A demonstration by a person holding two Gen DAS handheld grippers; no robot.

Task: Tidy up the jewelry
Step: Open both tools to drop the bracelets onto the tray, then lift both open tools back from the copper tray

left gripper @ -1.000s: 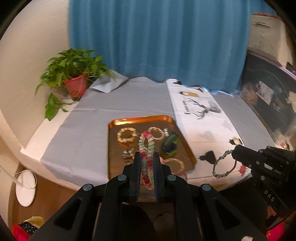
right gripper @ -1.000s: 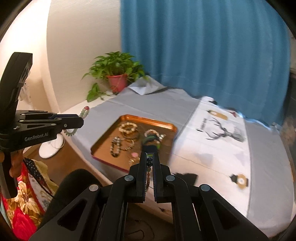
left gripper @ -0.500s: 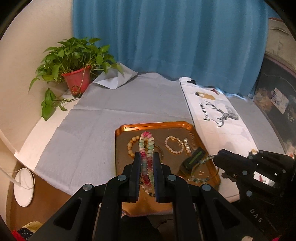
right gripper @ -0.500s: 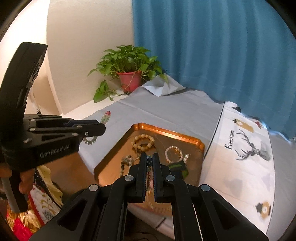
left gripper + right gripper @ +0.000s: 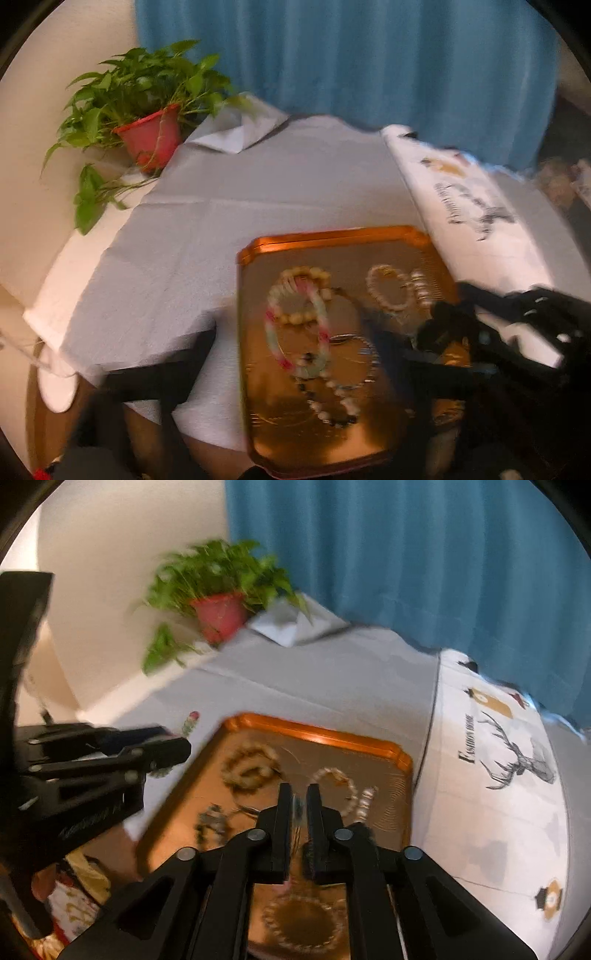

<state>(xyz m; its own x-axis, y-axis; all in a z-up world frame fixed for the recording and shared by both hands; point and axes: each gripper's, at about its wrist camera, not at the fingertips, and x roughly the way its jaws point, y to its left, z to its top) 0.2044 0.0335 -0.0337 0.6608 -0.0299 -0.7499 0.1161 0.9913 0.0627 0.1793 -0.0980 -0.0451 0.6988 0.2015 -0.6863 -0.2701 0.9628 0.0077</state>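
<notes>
Potted plant [image 5: 147, 107] and blue curtain [image 5: 343, 59] behind copper tray [image 5: 332, 236]

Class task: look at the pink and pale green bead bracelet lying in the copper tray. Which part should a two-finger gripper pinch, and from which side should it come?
Probably from above. The pink and green bracelet lies flat as an open loop in the copper tray. Pinch across its bare left arc; its top overlaps a beige bracelet.

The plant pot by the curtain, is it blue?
No, the plant pot is red, with green leaves spilling over it.
</notes>
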